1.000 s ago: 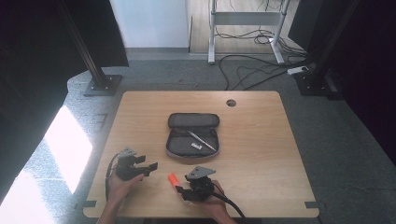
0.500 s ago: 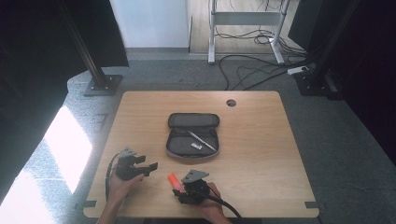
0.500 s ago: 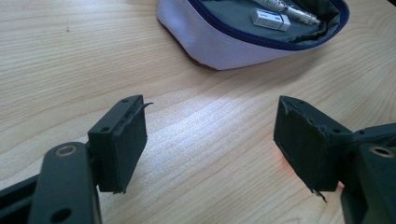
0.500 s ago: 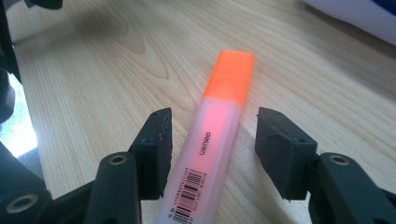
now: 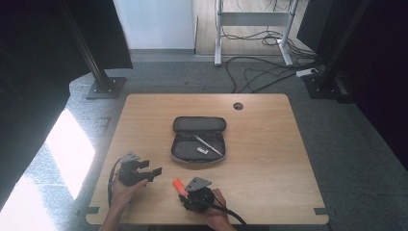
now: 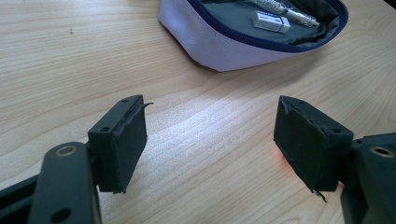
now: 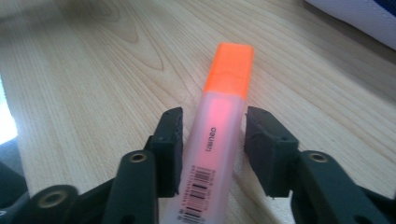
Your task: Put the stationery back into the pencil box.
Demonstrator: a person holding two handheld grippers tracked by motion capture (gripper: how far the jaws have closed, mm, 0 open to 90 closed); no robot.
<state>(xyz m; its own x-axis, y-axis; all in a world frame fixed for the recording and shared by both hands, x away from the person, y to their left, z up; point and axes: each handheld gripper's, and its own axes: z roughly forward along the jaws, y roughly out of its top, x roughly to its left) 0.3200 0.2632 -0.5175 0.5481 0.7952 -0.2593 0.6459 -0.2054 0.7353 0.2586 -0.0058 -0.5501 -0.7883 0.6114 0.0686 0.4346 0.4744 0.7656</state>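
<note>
From the high view my right gripper sits near the table's front edge at about 6 o'clock, with the orange highlighter poking out of it toward 10 o'clock. In the right gripper view the highlighter lies between the two jaws; the left pad looks to be against the barrel, while the right one shows a slim gap, so I cannot tell whether the grip is actually closed on it. The left gripper hovers at about 8 o'clock, its jaws spread wide with nothing between them, pointing toward the open pencil case. That case rests at the table's centre, with a pen and an eraser inside. I judge the highlighter to be light, stiff and smooth plastic, likely to slip or swivel if pinched near one end. Holding it across the flat barrel, mid-length, below the cap, seems safest to me.
</note>
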